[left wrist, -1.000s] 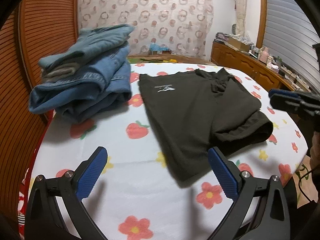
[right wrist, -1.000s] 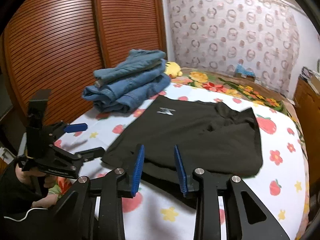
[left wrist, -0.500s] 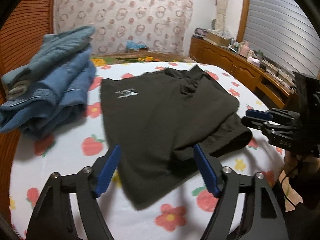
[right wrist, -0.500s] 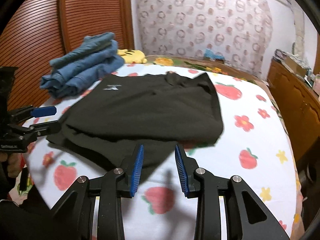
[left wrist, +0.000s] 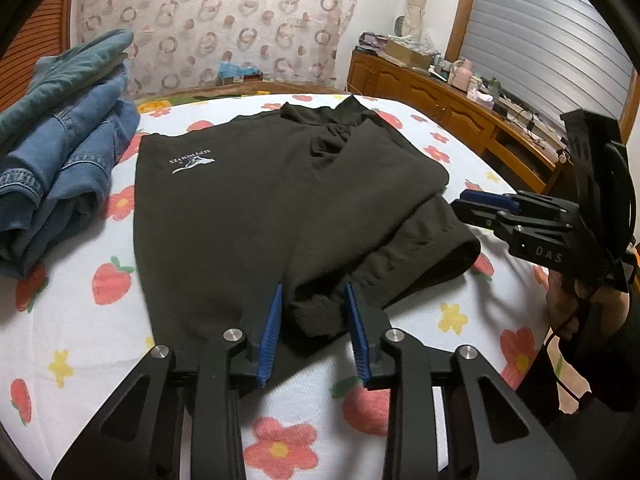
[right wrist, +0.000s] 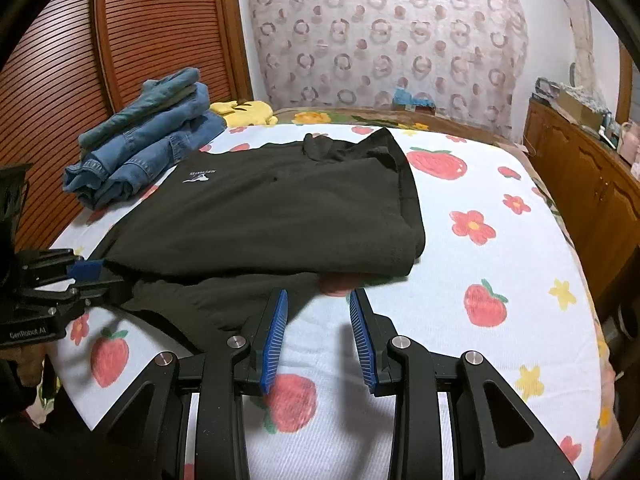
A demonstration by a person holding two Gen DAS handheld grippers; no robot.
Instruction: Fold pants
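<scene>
Black pants (left wrist: 260, 208) lie folded on the bed, a white logo near the far left; they also show in the right wrist view (right wrist: 264, 216). My left gripper (left wrist: 314, 328) is partly open, its blue pads either side of the near hem, not clamped. My right gripper (right wrist: 320, 328) is partly open and empty, just in front of the pants' near right edge. Each gripper shows from the side in the other's view: the right one (left wrist: 484, 200) at the pants' right edge, the left one (right wrist: 86, 270) at their left corner.
A pile of folded blue jeans (left wrist: 60, 152) sits at the far left of the bed (left wrist: 452, 316), which has a strawberry and flower sheet. A wooden cabinet (left wrist: 440, 100) with clutter runs along the right. A slatted wooden wardrobe (right wrist: 120, 60) stands left.
My left gripper has moved right to the pants' near hem and narrowed from wide open. My right gripper has swung right along the near edge; its gap is wider.
</scene>
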